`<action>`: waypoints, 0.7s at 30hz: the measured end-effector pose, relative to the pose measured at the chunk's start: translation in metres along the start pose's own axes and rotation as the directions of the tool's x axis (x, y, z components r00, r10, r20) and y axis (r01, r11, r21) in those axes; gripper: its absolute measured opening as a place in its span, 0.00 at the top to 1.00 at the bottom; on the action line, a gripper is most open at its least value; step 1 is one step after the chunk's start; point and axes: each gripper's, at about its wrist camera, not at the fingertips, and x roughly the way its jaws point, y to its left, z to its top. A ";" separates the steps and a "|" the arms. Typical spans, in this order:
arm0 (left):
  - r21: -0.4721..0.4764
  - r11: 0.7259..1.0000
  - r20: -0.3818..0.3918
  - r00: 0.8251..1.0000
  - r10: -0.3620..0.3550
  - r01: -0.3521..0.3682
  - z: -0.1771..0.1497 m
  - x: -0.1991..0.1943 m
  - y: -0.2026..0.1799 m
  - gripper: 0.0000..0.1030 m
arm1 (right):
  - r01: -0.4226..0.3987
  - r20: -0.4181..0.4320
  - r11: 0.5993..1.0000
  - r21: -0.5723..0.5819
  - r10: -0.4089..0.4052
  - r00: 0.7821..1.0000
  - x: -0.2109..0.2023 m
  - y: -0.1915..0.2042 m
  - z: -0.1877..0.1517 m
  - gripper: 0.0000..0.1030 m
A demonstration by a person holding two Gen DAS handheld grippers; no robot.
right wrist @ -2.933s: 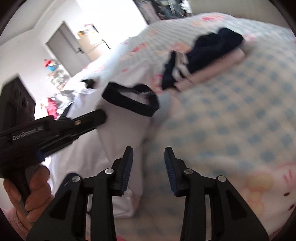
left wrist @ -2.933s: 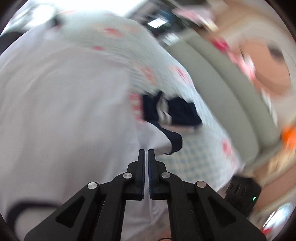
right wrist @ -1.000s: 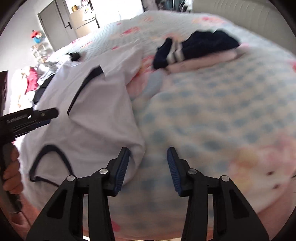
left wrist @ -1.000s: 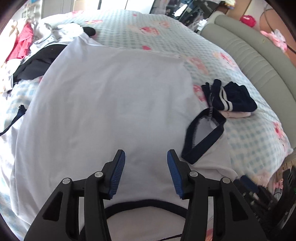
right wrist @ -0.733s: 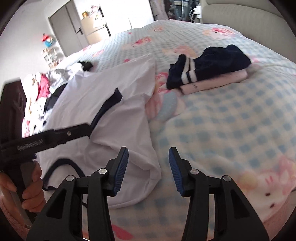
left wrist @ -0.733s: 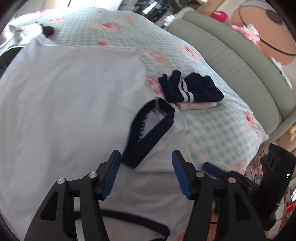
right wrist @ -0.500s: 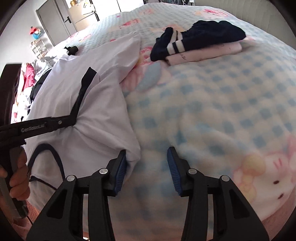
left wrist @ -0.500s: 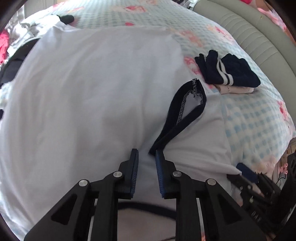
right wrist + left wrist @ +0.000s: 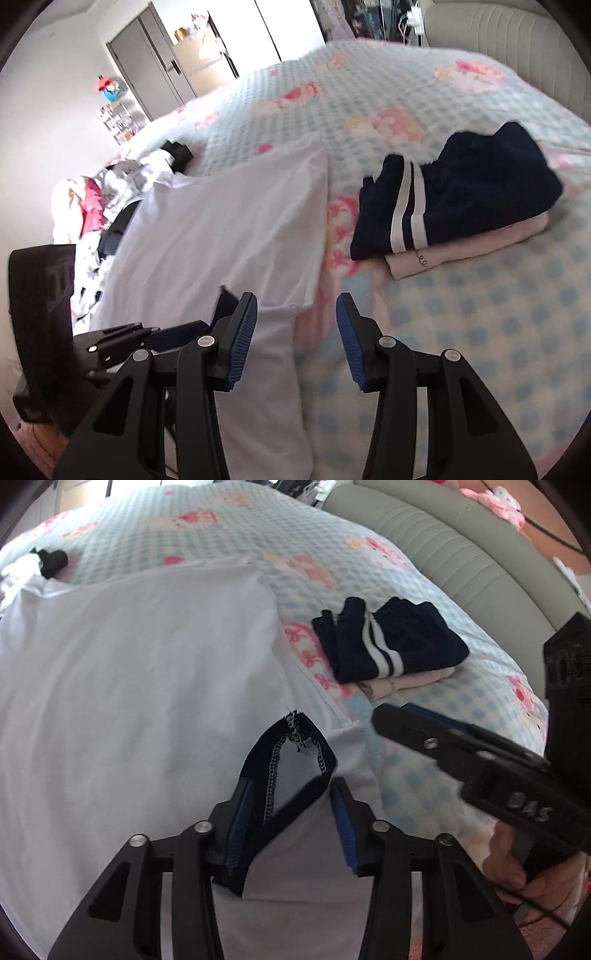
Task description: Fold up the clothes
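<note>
Your left gripper (image 9: 291,823) is spreading its jaws, with the navy sleeve cuff (image 9: 286,775) of the white shirt (image 9: 129,686) lying loose between them. Your right gripper (image 9: 295,339) is opening over the shirt's right edge, gripping nothing. Farther right, folded navy shorts (image 9: 465,195) top a pink garment (image 9: 461,251) on the checked bedspread (image 9: 498,332).

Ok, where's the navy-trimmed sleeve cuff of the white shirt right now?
In the left wrist view the navy-trimmed cuff sits low at centre, between the opening left gripper jaws, on the white shirt by its right edge.
</note>
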 end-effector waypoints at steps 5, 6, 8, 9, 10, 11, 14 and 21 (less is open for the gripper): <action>-0.073 0.994 0.015 0.997 0.079 -0.078 -0.004 0.000 0.015 0.75 | -0.012 -0.091 1.000 0.016 0.013 0.996 0.047 -0.008 -0.010 0.56; -0.077 0.991 0.016 0.994 0.112 -0.110 -0.004 -0.001 0.018 0.77 | -0.015 -0.101 1.000 0.018 0.017 0.995 0.054 -0.010 -0.015 0.56; -0.088 0.991 0.038 0.994 0.103 -0.099 -0.003 -0.009 0.023 0.78 | -0.025 -0.093 0.999 0.040 0.029 0.995 0.060 -0.014 -0.023 0.56; -0.094 0.993 0.057 0.996 0.069 -0.064 -0.001 -0.015 0.025 0.78 | -0.028 -0.084 0.998 0.058 0.033 0.996 0.059 -0.018 -0.024 0.57; -0.097 0.995 0.075 0.997 0.035 -0.028 0.000 -0.019 0.025 0.75 | -0.032 -0.074 0.997 0.074 0.037 0.997 0.056 -0.021 -0.024 0.57; -0.070 0.998 0.080 0.997 0.002 0.003 0.003 -0.020 0.020 0.71 | -0.036 -0.064 0.995 0.089 0.042 0.997 0.054 -0.025 -0.023 0.57; 0.007 0.999 0.072 0.996 -0.052 0.051 0.010 -0.013 0.003 0.64 | -0.053 -0.037 0.995 0.082 0.056 0.998 0.045 -0.023 -0.024 0.56; -0.052 0.999 -0.018 1.000 0.015 -0.016 0.019 0.034 0.012 0.73 | -0.031 -0.042 0.998 0.061 0.034 0.999 0.049 -0.022 -0.021 0.58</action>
